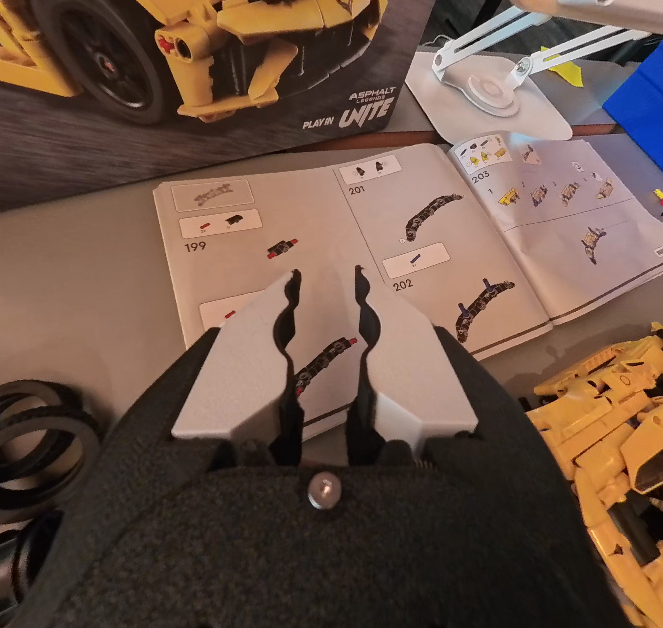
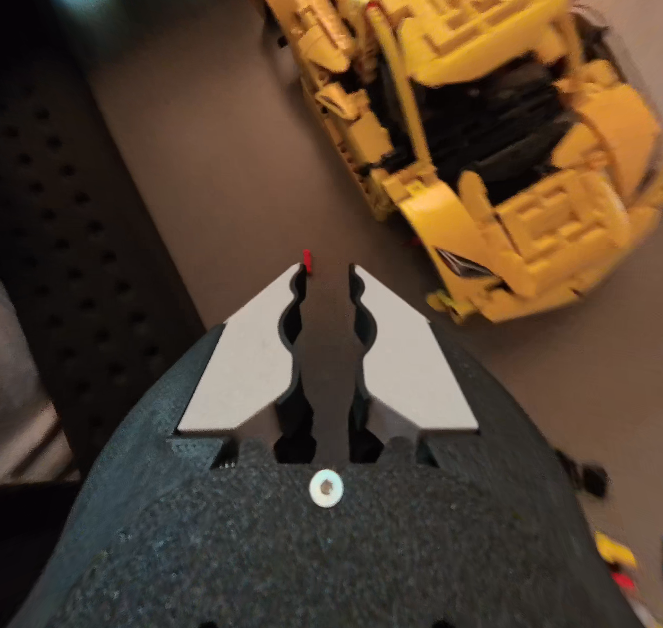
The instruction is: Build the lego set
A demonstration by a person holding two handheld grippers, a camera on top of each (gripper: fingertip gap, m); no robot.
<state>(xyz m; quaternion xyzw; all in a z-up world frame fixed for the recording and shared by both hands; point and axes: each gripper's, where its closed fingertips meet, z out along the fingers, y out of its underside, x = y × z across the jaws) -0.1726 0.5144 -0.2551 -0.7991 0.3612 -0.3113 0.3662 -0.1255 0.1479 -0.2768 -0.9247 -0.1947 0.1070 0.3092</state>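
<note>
Mostly built: yellow car (image 2: 484, 137) upper right, wheels missing; tyres (image 1: 39, 442) lower left, manual (image 1: 341, 252) open. Left gripper (image 1: 326, 275) and right gripper (image 2: 326, 270) apart, empty; red pin (image 2: 307, 261) at right's tip.

Our left gripper (image 1: 325, 273): jaws parted, nothing between fingers, tilted downward. Our right gripper (image 2: 325, 269): jaws likewise parted, nothing clamped, angled down; view blurred.
</note>
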